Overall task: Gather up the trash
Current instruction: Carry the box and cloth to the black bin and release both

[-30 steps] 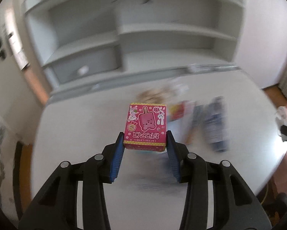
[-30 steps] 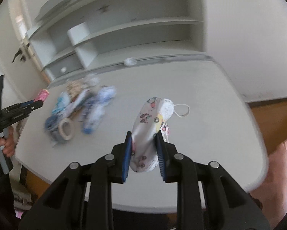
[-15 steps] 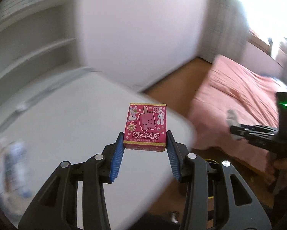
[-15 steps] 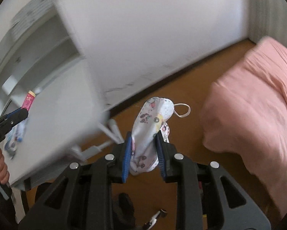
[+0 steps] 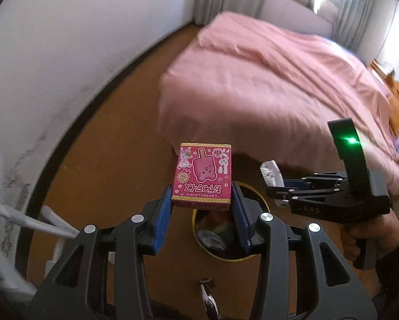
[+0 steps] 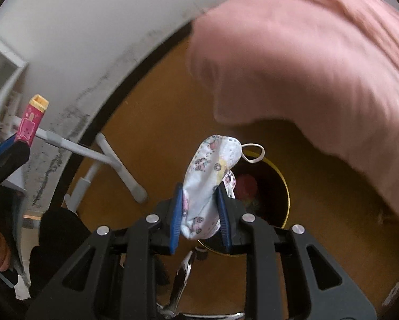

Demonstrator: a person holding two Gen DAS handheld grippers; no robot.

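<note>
My left gripper [image 5: 201, 202] is shut on a small pink box [image 5: 203, 174] printed with an ice-lolly cartoon. Below it on the floor stands a round bin [image 5: 255, 258] with a yellow rim, rubbish inside. My right gripper [image 6: 199, 208] is shut on a white patterned face mask [image 6: 211, 178], whose ear loop hangs free over the same yellow-rimmed bin [image 6: 286, 186]. In the left wrist view the right gripper [image 5: 275, 190] with the mask [image 5: 271, 172] shows at the right, held by a hand. The pink box [image 6: 30, 122] shows at the left of the right wrist view.
A bed with a pink cover [image 5: 279, 74] fills the right and back, close to the bin. A white wall [image 5: 39, 53] with a dark skirting runs along the left. White table legs [image 6: 111, 157] stand on the wooden floor [image 5: 114, 138] at the left.
Both grippers swung away from the white table and shelves, down towards the floor. The bed and the yellow-rimmed bin have come into view. The box and the mask stayed gripped.
</note>
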